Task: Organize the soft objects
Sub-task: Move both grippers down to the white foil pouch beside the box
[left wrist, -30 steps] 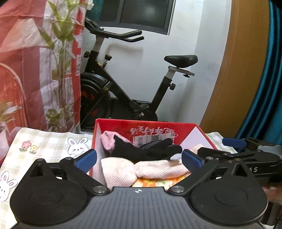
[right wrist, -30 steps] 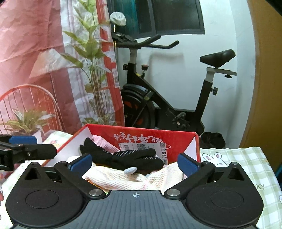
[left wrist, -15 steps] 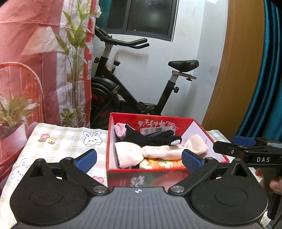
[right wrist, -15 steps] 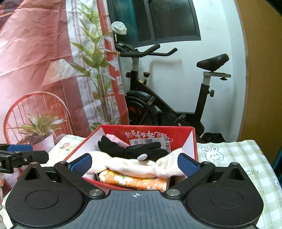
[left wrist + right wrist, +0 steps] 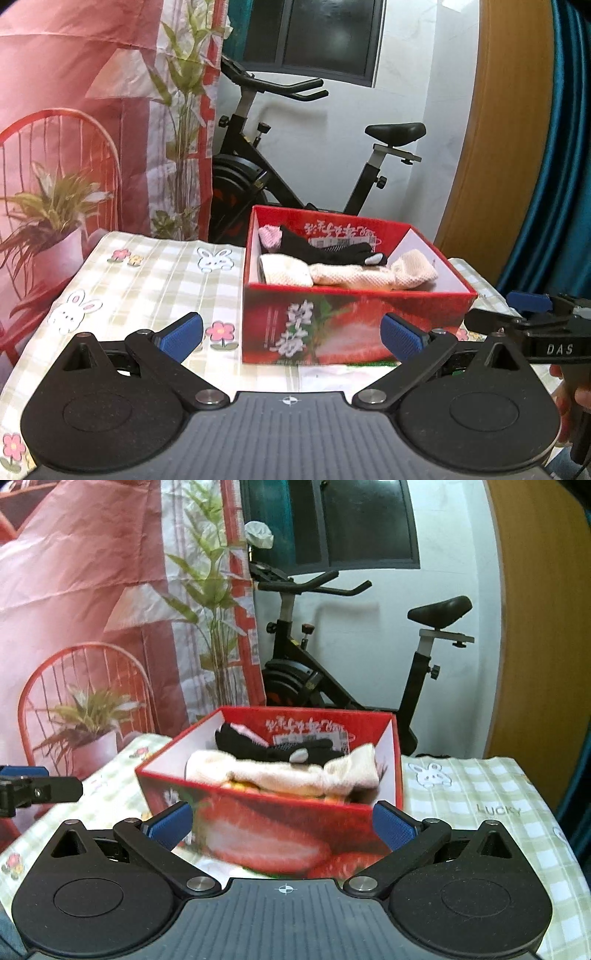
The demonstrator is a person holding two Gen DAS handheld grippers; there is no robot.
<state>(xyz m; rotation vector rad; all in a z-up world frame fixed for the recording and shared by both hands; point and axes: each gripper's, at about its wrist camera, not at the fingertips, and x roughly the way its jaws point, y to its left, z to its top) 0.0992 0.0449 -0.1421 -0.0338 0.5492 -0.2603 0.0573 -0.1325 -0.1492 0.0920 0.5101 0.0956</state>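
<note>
Both my hand-held grippers have drawn back from the red box (image 5: 354, 317); left hand-held gripper (image 5: 291, 332) and right hand-held gripper (image 5: 282, 825) hover level, fingers apart, empty; socks (image 5: 351, 275) lie inside the box on the tabletop (image 5: 147, 280).

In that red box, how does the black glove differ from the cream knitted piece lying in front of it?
The black glove is dark and smooth-looking, with a small pale patch at one end; the cream knitted piece is pale with a coarse waffle texture. The glove lies farther back, near the box's printed far wall; the cream piece lies nearer the front wall and spans more of the width. Both lie loosely across the red box, and neither is held by a gripper.
</note>
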